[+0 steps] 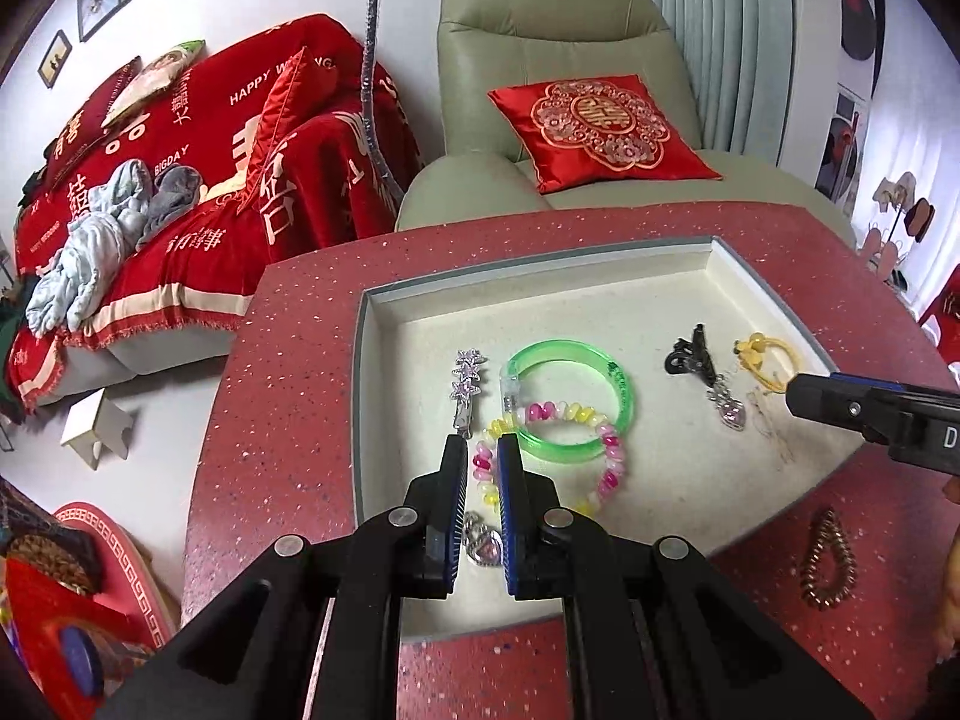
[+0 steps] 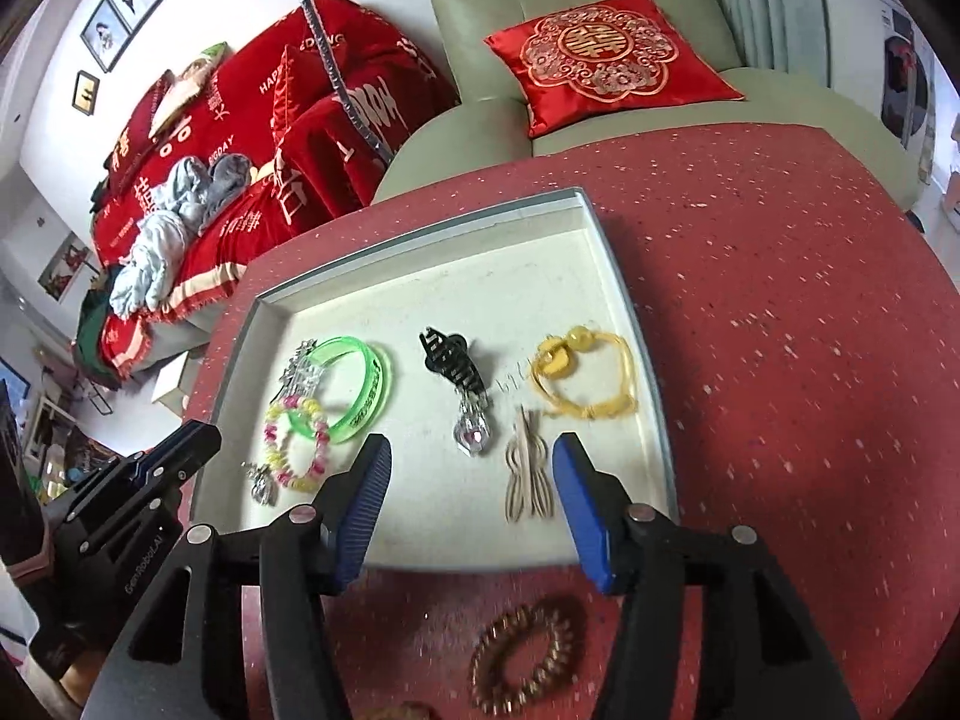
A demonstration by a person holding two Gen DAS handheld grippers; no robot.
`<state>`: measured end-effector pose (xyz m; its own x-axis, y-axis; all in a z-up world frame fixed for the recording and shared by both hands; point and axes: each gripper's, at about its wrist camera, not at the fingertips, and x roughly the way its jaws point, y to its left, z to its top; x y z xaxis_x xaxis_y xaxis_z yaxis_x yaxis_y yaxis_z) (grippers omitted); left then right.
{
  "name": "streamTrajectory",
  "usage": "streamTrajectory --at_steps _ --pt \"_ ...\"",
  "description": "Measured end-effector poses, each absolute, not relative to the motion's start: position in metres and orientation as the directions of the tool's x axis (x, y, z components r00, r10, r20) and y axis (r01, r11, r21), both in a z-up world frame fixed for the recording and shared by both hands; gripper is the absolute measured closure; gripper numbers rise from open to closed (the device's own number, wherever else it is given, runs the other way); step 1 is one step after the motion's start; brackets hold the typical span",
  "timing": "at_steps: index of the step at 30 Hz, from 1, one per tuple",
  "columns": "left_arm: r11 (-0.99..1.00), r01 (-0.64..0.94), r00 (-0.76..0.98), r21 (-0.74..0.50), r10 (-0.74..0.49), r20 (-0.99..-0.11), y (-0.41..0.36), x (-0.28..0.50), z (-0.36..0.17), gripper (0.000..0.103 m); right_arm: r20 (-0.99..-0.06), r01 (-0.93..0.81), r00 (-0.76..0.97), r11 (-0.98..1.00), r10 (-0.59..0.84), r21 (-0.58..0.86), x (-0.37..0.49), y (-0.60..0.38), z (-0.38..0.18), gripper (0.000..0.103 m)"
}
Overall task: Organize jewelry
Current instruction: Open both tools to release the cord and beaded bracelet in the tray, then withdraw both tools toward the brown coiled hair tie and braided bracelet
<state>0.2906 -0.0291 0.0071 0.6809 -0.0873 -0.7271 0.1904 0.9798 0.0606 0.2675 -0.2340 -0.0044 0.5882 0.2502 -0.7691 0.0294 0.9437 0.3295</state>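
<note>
A white tray (image 1: 540,294) on the red table holds a green bangle (image 1: 624,387), a pink-and-yellow bead bracelet (image 1: 609,468), a silver star hair clip (image 1: 467,387), a black claw clip (image 1: 690,354), a yellow cord bracelet (image 1: 765,357) and a heart pendant (image 1: 485,543). My left gripper (image 1: 482,450) hovers over the bead bracelet's left side, jaws narrowly apart with nothing between them. My right gripper (image 2: 471,450) is open above the tray's near edge (image 2: 468,546), with beige wooden earrings (image 2: 527,468) between its fingers. A brown coil bracelet (image 2: 525,654) lies on the table below it.
The red speckled table (image 2: 780,330) extends right of the tray. A green armchair (image 1: 558,18) with a red cushion (image 1: 600,126) stands behind, and a red-covered sofa (image 1: 180,180) to the left.
</note>
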Motion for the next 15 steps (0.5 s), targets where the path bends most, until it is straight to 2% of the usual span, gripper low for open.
streamTrajectory --at_steps 15 --pt "0.977 0.211 0.655 -0.003 -0.144 -0.742 -0.026 0.24 0.009 0.075 -0.783 0.08 0.571 0.932 0.249 0.354 0.201 -0.252 -0.014 0.038"
